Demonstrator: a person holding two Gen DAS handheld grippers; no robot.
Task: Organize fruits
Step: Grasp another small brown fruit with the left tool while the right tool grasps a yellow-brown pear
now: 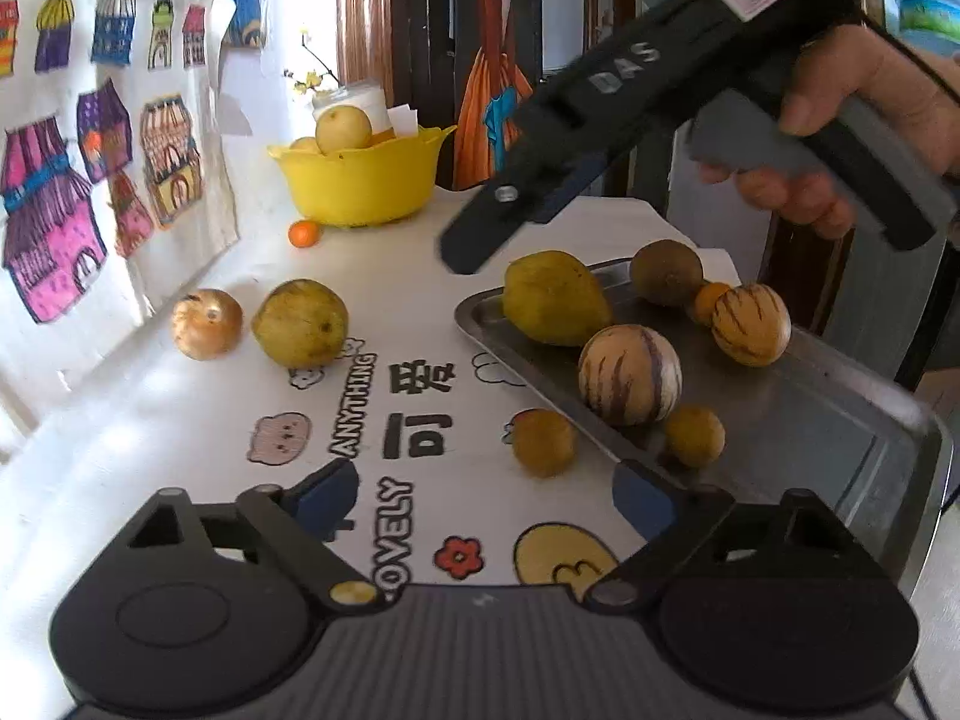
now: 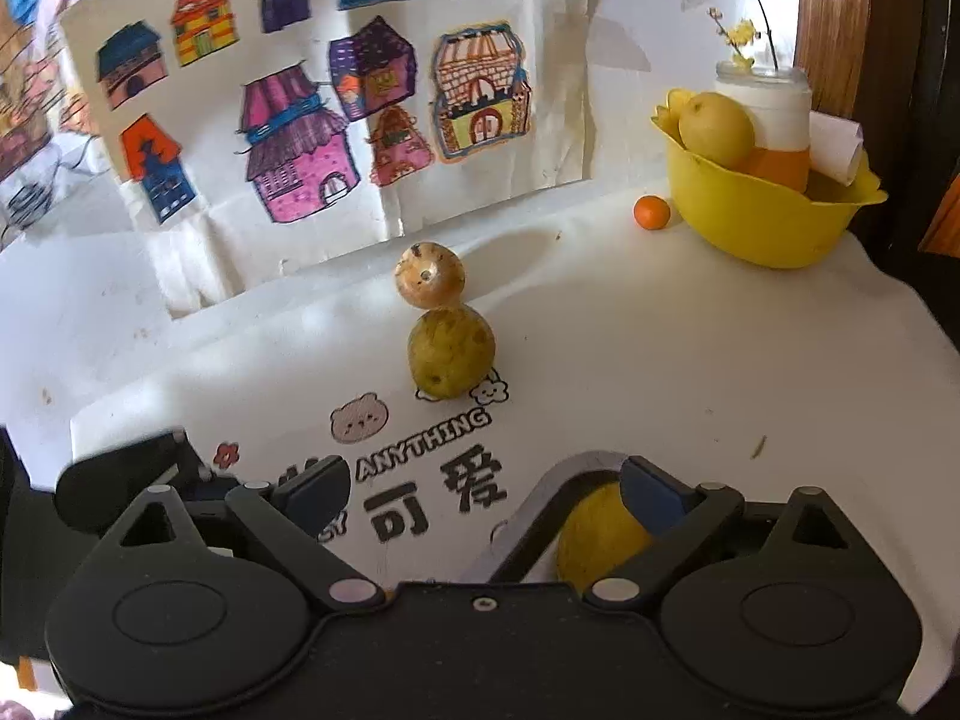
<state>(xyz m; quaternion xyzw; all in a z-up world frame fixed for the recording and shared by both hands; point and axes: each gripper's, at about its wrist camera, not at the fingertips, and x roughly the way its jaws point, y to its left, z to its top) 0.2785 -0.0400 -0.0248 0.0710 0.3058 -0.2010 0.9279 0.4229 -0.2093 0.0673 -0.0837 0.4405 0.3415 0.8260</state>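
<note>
My left gripper [image 1: 486, 495] is open and holds nothing; a small yellow-brown fruit [image 1: 543, 441] lies on the cloth just ahead of it. Right of that fruit, a metal tray [image 1: 810, 420] holds several fruits, among them a yellow-green pear [image 1: 555, 297], a brown kiwi [image 1: 666, 273] and two striped melons [image 1: 630, 375]. My right gripper [image 1: 465, 249], held by a hand [image 1: 840, 120], hangs above the tray's far corner. In the right wrist view that gripper [image 2: 483, 495] is open and empty over the tray rim [image 2: 570, 465], its right finger above a yellow fruit [image 2: 600, 534].
A brown round fruit [image 2: 430, 275] and a green-yellow fruit [image 2: 451, 351] lie together on the printed cloth. At the back stands a yellow bowl [image 2: 768, 222] holding a pear [image 2: 714, 129], a small orange [image 2: 651, 212] beside it. A drawing of houses [image 2: 300, 120] hangs on the wall.
</note>
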